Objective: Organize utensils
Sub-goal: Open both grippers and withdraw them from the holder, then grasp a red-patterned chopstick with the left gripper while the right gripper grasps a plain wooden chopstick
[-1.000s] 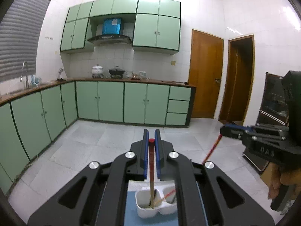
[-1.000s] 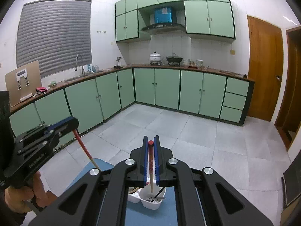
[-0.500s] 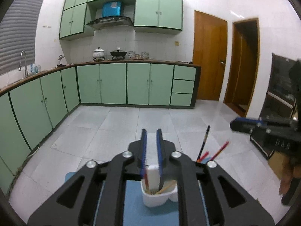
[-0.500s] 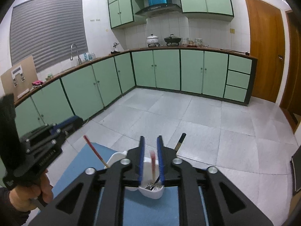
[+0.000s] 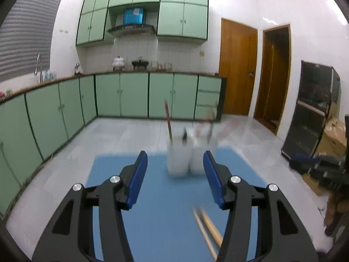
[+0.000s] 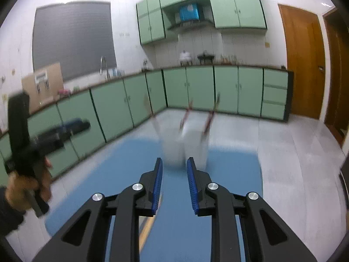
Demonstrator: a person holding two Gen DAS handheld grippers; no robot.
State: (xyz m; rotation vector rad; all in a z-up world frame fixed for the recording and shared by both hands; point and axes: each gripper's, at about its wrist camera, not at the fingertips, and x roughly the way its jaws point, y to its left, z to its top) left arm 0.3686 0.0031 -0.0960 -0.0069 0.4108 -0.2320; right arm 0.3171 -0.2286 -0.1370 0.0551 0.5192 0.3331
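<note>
Two hand-held grippers, left (image 5: 175, 178) and right (image 6: 172, 182), hang spread and empty.
Chopsticks (image 5: 207, 229) lie loose; a careless sweep could topple the holder (image 5: 187, 152).

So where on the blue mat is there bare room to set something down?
The blue mat is bare left of the white holder and in the middle, between the tools. It is crowded at the holder and at the loose chopsticks on the near right.
</note>
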